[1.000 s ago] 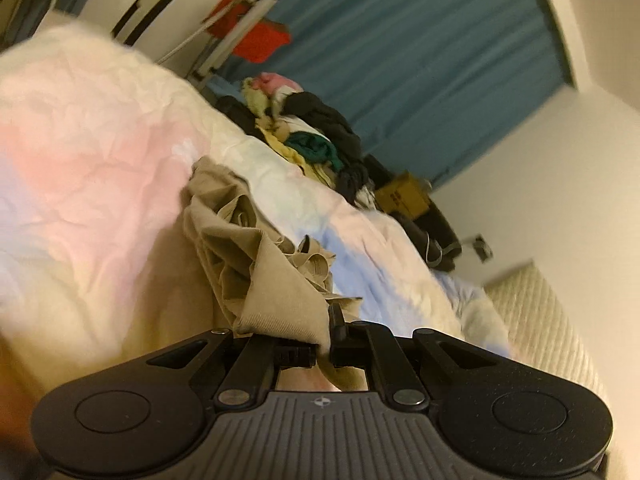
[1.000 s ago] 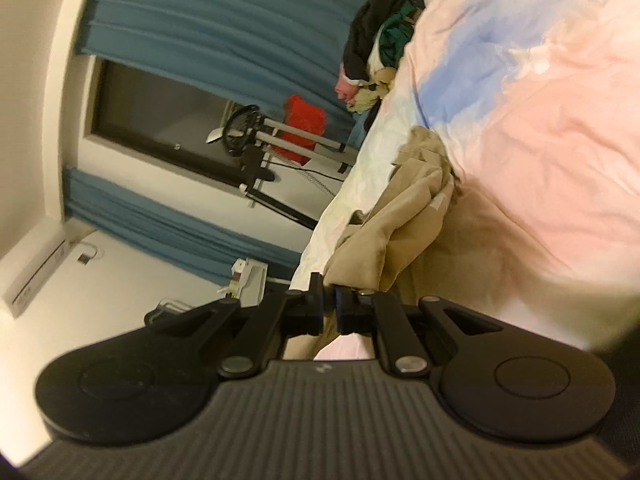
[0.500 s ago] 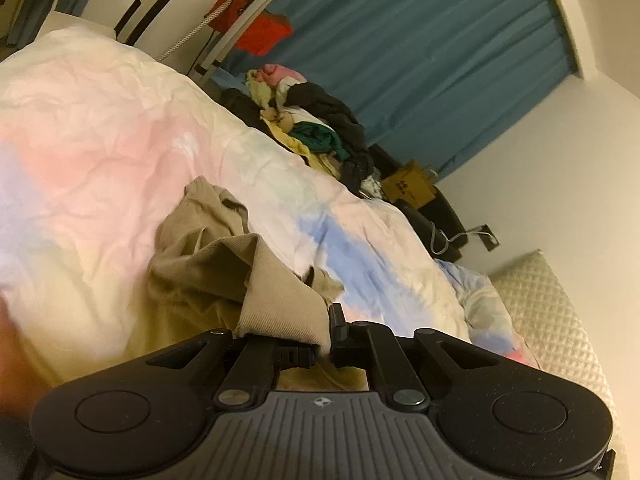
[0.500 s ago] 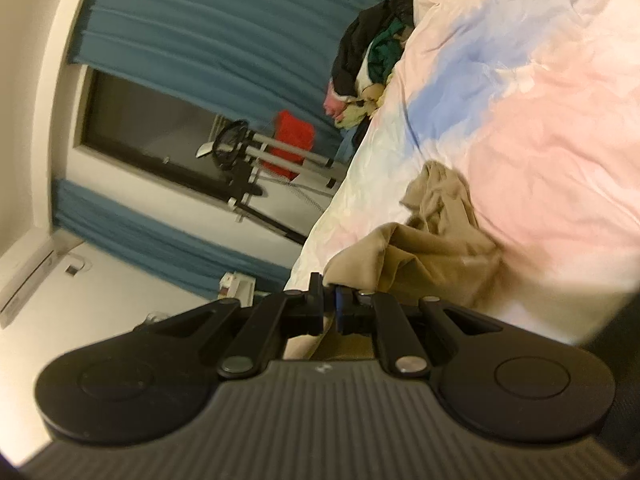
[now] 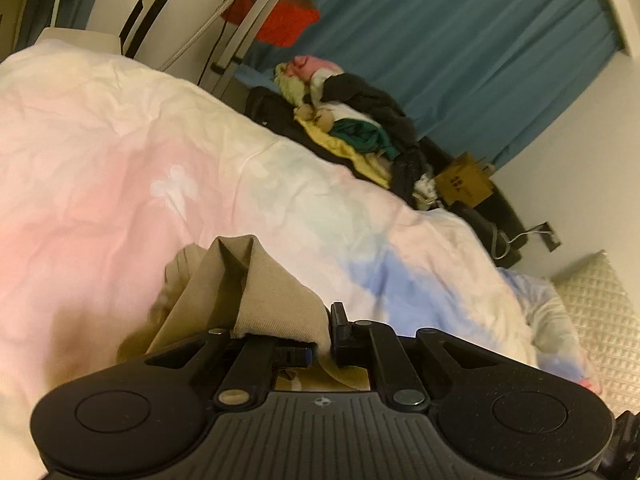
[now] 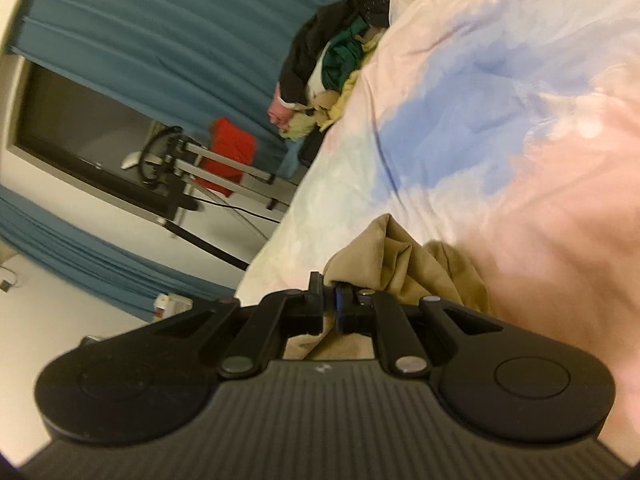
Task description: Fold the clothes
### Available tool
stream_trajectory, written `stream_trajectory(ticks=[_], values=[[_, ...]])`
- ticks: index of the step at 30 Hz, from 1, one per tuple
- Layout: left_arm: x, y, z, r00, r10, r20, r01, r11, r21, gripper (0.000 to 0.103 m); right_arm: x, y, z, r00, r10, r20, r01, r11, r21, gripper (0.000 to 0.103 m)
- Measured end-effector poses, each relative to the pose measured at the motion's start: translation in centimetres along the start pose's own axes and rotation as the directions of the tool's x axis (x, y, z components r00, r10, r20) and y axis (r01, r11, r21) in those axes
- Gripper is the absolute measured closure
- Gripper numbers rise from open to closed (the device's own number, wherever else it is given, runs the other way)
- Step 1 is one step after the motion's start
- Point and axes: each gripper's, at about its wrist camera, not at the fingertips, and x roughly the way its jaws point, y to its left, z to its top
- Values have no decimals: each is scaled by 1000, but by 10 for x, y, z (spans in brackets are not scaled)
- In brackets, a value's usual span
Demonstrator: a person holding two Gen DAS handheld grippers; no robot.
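A tan garment [image 5: 240, 288] lies bunched on the pastel bedspread [image 5: 120, 168], close in front of both grippers. My left gripper [image 5: 324, 332] is shut on a ribbed edge of it, and the cloth drapes over the left finger and hides it. In the right wrist view the same tan garment [image 6: 404, 264] rises in folds just past my right gripper [image 6: 330, 300], which is shut on another edge of it. Cloth hangs down between and behind both pairs of fingers. The rest of the garment lies under the grippers, out of sight.
A pile of mixed clothes [image 5: 352, 120] sits at the far edge of the bed, before a teal curtain [image 5: 460, 40]. A metal rack with a red cloth [image 5: 284, 20] stands behind the bed. A brown box [image 5: 464, 184] and a quilted pillow [image 5: 596, 320] lie to the right.
Both grippers have swept across the bed, dragging the tan garment along. It hung in long folds before; now it lies low and bunched close to the fingers.
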Motion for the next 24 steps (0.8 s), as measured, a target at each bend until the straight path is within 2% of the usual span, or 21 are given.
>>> stream_trajectory(ticks=[7, 14, 15, 16, 17, 18, 19, 20, 21, 23, 24], values=[[63, 21, 9, 996, 68, -49, -65, 996, 63, 93, 61, -24, 10, 997, -47, -59, 45, 999, -29, 92], [68, 16, 1, 996, 81, -28, -74, 981, 179, 91, 67, -35, 11, 995, -37, -94, 34, 999, -35, 90], [65, 14, 0, 997, 78, -25, -72, 978, 195, 87, 66, -34, 11, 995, -30, -96, 27, 999, -37, 90], [62, 12, -2, 997, 70, -22, -64, 976, 207, 84, 63, -31, 10, 995, -15, -100, 11, 999, -43, 82], [59, 10, -4, 998, 60, -19, -54, 974, 218, 77, 60, -29, 9, 995, 4, -103, -9, 999, -49, 66], [56, 8, -6, 999, 51, -17, -45, 972, 230, 68, 56, -26, 8, 994, 35, -104, -41, 998, -55, 56], [51, 7, -9, 999, 32, -11, -29, 971, 237, 62, 50, -23, 6, 992, 65, -104, -72, 996, -61, 36], [46, 6, -11, 1000, 12, -4, -11, 970, 243, 47, 44, -20, 4, 990, 93, -102, -100, 992, -74, 30], [41, 5, -14, 1000, -11, 9, 8, 968, 250, 32, 37, -16, 1, 988, 114, -102, -124, 988, -96, 30], [28, 4, -20, 998, -57, 36, 46, 963, 265, 21, 22, -8, -5, 985, 139, -101, -153, 976, -155, 30], [23, 2, -24, 997, -62, 48, 46, 958, 283, 20, 15, -4, -8, 985, 144, -98, -161, 969, -188, 30]])
